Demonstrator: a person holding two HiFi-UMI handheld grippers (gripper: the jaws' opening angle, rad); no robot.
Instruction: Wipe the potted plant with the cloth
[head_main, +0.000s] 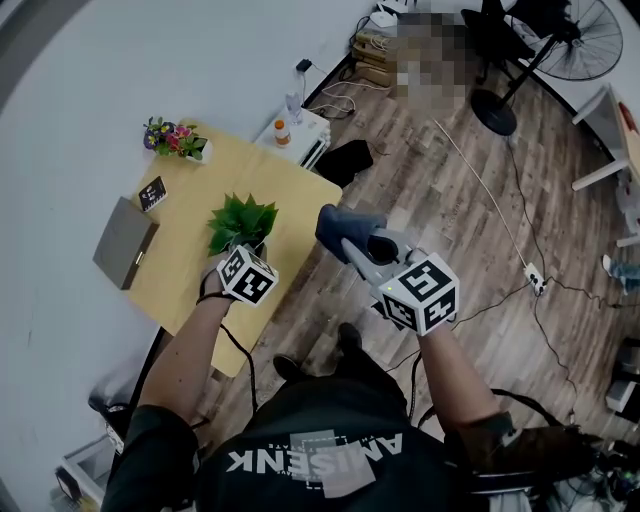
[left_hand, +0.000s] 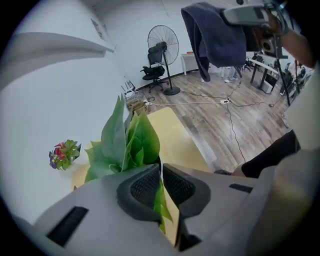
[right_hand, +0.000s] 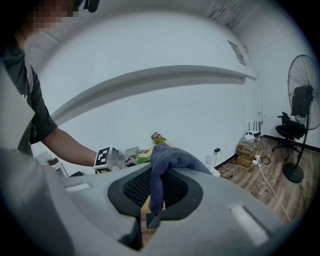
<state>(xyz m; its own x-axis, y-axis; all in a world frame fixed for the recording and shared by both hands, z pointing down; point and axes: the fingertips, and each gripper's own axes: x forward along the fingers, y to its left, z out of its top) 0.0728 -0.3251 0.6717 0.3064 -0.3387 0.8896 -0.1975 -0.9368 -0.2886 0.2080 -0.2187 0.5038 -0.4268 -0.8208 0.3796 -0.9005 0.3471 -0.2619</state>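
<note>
A green leafy potted plant (head_main: 241, 222) stands near the front right corner of the yellow table (head_main: 190, 250). My left gripper (head_main: 240, 262) sits at its near side, jaws shut on a plant leaf (left_hand: 161, 200); more leaves (left_hand: 125, 137) rise just beyond. My right gripper (head_main: 362, 252) hovers over the floor to the right of the plant, shut on a dark blue cloth (head_main: 345, 228). The cloth (right_hand: 162, 167) drapes over its jaws, and it hangs at the top of the left gripper view as a blue cloth (left_hand: 215, 37).
On the table lie a grey notebook (head_main: 124, 242), a small dark book (head_main: 152, 193) and a flower pot (head_main: 175, 138) at the far corner. A white side unit (head_main: 295, 135) with a bottle stands beyond. Cables (head_main: 500, 220), a fan (head_main: 570, 45) and chairs crowd the wooden floor.
</note>
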